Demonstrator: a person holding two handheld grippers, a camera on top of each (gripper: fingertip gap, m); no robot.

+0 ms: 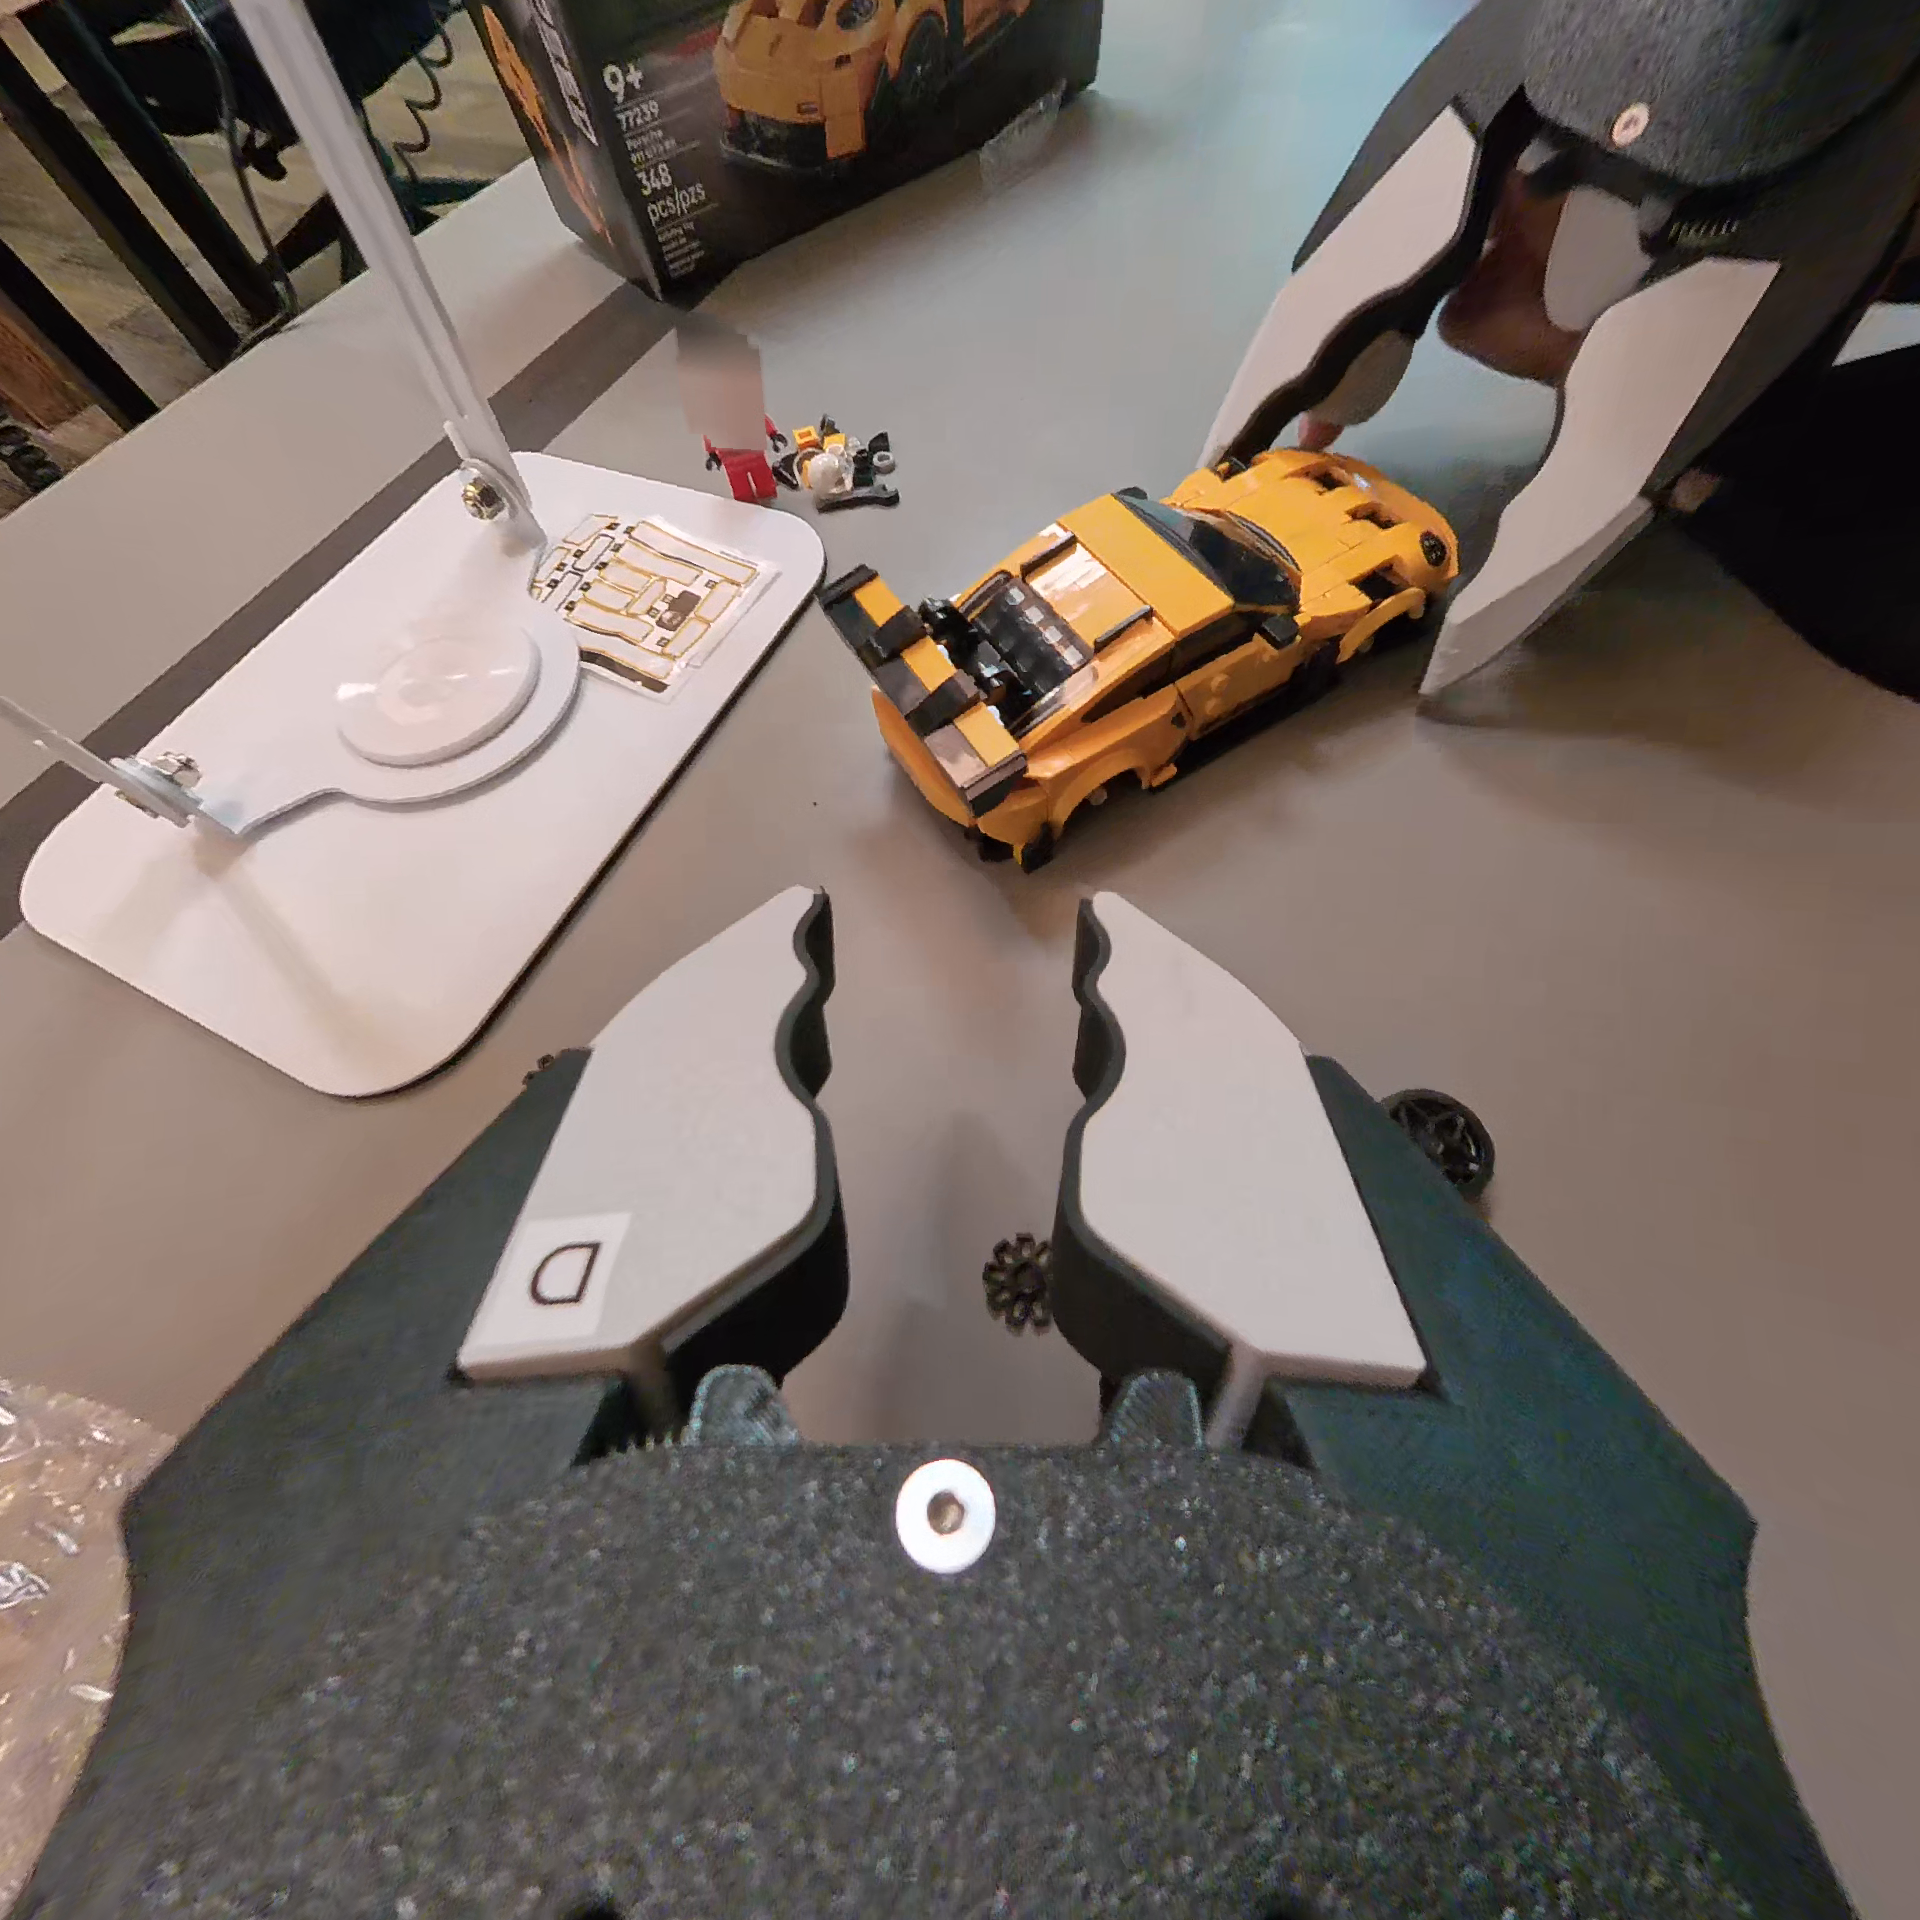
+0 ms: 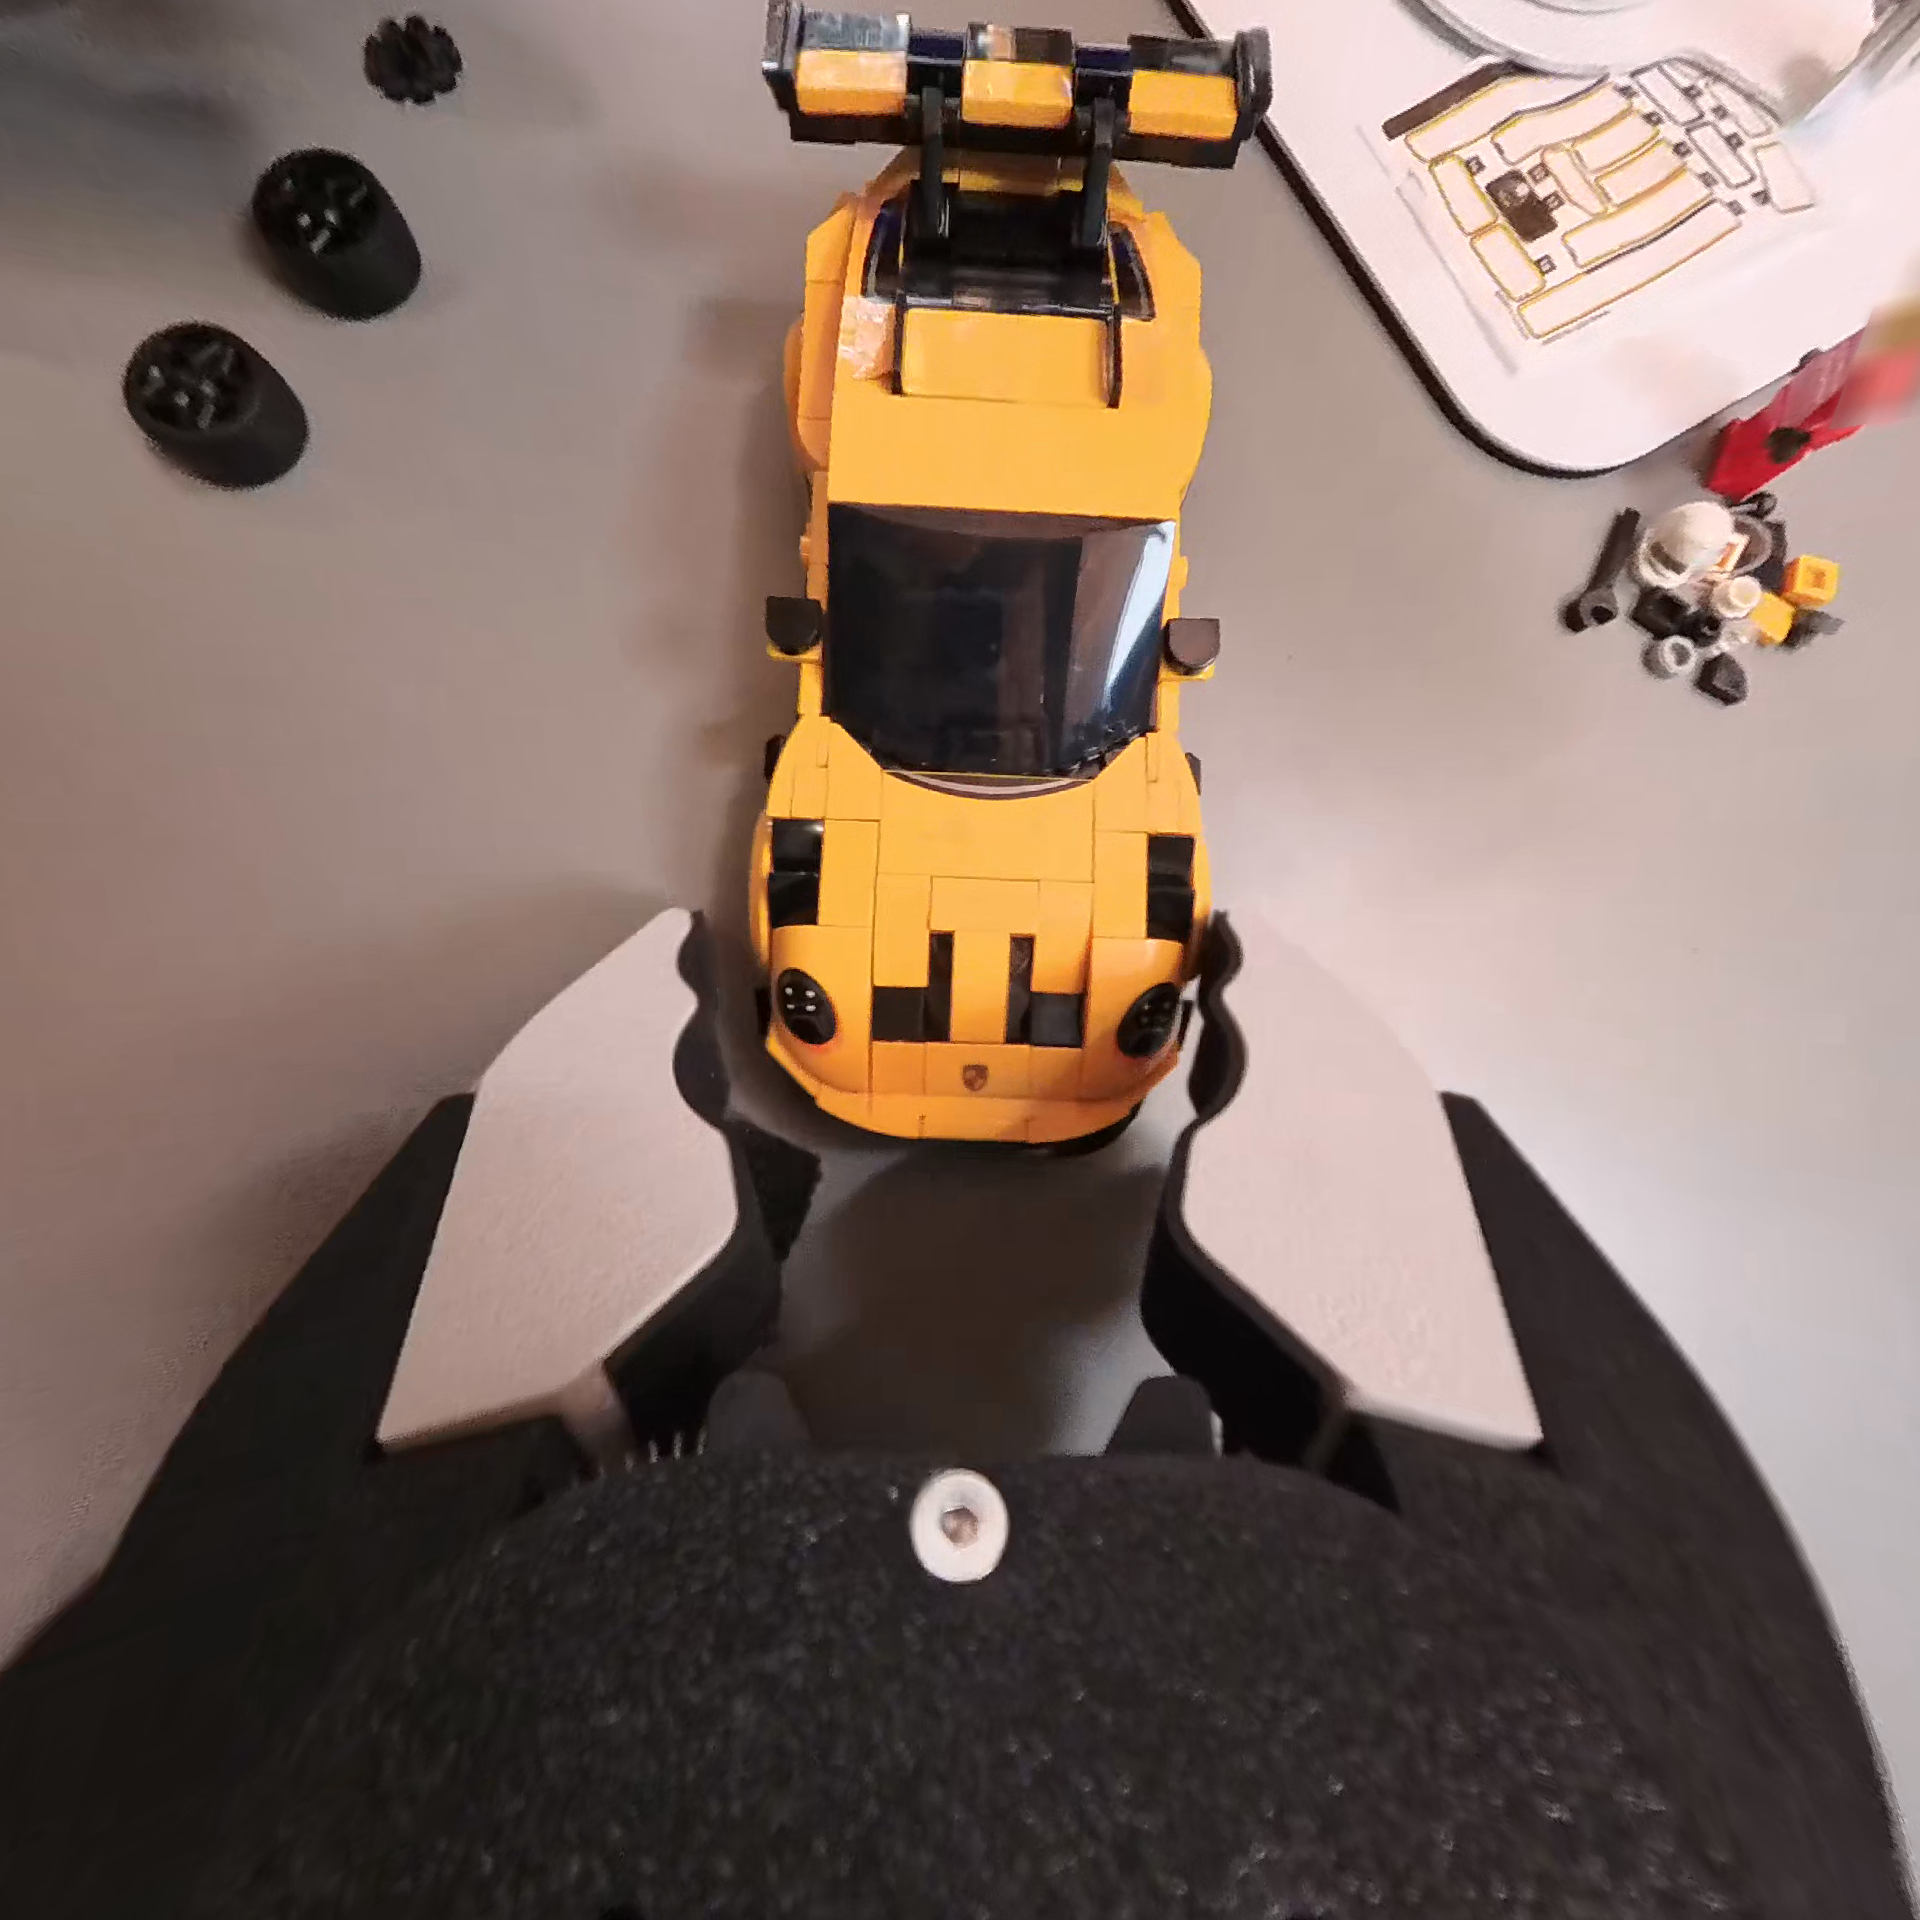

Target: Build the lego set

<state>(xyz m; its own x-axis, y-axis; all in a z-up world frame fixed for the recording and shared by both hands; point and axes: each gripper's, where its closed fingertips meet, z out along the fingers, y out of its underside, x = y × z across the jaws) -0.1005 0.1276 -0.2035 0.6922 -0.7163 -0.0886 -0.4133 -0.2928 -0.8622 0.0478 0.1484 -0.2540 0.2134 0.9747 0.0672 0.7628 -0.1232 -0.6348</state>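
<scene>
Right gripper [image 2: 951, 971] spread wide, fingers flanking nose of yellow brick-built sports car [image 2: 987, 644] with black rear wing, no wheels fitted, flat on grey table [image 2: 364, 779]. Left gripper [image 1: 951, 920] parted, empty. Two loose black wheels [image 2: 275, 322] beside the car.

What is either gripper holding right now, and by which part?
The right gripper brackets the yellow Lego car at its nose; firm contact cannot be told. Left gripper holds nothing.
</scene>
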